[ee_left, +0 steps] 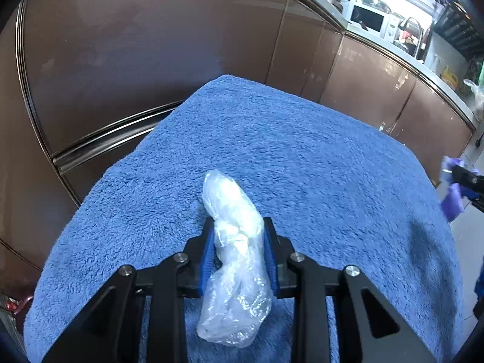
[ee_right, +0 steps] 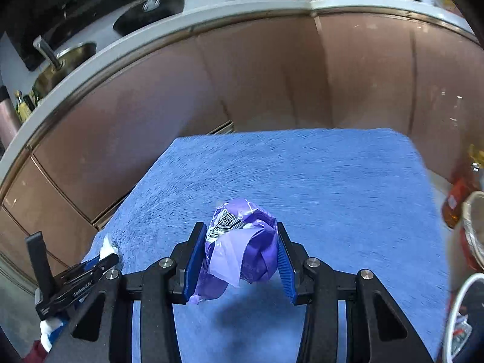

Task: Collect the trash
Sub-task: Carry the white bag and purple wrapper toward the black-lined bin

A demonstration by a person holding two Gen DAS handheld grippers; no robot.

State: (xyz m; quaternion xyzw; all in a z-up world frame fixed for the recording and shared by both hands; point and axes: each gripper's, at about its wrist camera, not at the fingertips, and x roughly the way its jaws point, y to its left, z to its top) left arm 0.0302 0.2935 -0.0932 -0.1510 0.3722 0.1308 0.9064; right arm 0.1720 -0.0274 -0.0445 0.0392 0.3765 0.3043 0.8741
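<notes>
My left gripper (ee_left: 239, 227) is shut on a crumpled clear plastic bag (ee_left: 234, 260) and holds it over the blue towel (ee_left: 302, 157). My right gripper (ee_right: 239, 233) is shut on a crumpled purple wrapper (ee_right: 242, 248) above the same blue towel (ee_right: 302, 181). The right gripper with its purple wrapper also shows at the right edge of the left wrist view (ee_left: 456, 181). The left gripper shows at the lower left of the right wrist view (ee_right: 103, 257), with white plastic between its fingers.
Brown cabinet fronts (ee_left: 151, 45) and a counter edge (ee_right: 151, 27) lie beyond the towel. A white-rimmed bin (ee_right: 462, 308) with trash and a red-labelled bottle (ee_right: 456, 199) stand at the right of the right wrist view. A pan (ee_right: 57, 63) sits on the counter.
</notes>
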